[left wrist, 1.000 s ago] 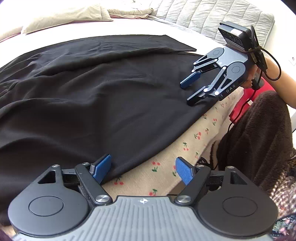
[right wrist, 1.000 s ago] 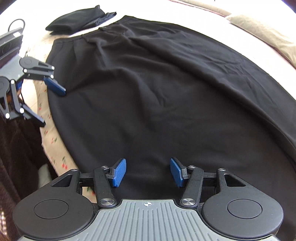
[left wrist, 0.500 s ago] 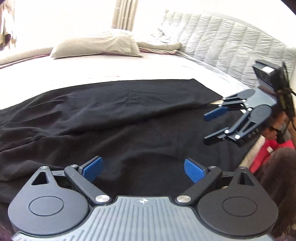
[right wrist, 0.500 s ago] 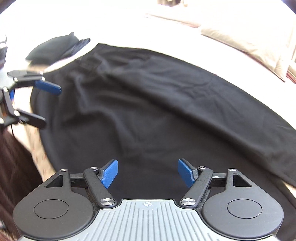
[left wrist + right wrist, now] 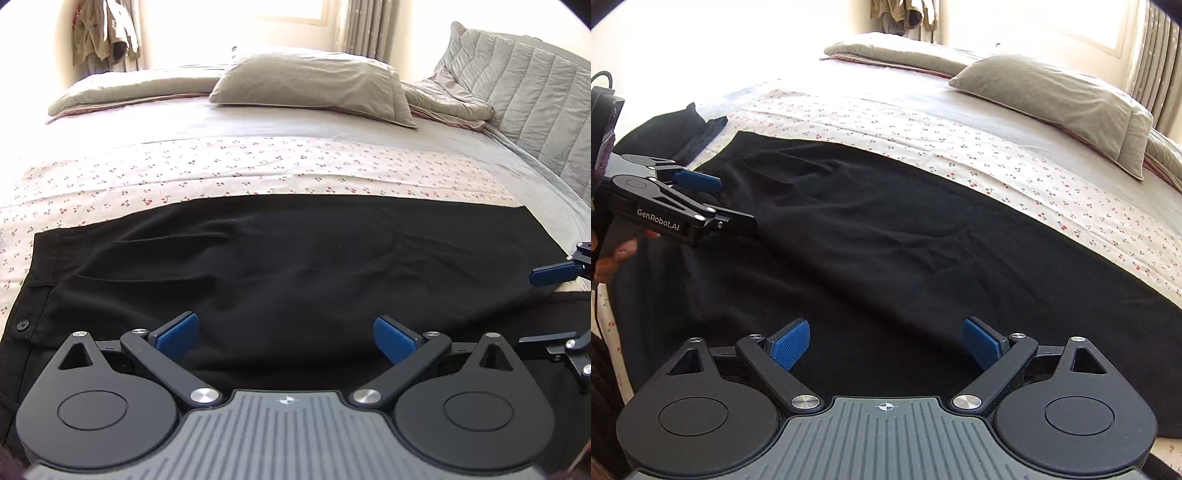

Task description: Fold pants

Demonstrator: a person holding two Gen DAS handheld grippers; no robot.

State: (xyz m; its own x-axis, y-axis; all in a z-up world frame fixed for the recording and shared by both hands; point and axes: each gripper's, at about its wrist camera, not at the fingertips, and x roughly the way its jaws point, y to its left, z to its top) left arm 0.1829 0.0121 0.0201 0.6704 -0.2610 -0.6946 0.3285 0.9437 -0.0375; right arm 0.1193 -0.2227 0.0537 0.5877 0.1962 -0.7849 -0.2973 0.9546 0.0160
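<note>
Left wrist: black pants [image 5: 295, 258] flat on bed, both grippers just opened wide, holding nothing

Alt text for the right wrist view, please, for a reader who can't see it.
Black pants lie spread flat across a cherry-print bedsheet, with the right gripper open above them and holding nothing. The left gripper, also open, reaches in from the left edge; a grey pillow lies beyond.

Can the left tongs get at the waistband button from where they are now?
Probably yes. The left tongs are open and empty, and the button lies uncovered on the pants, just off to their left.
</note>
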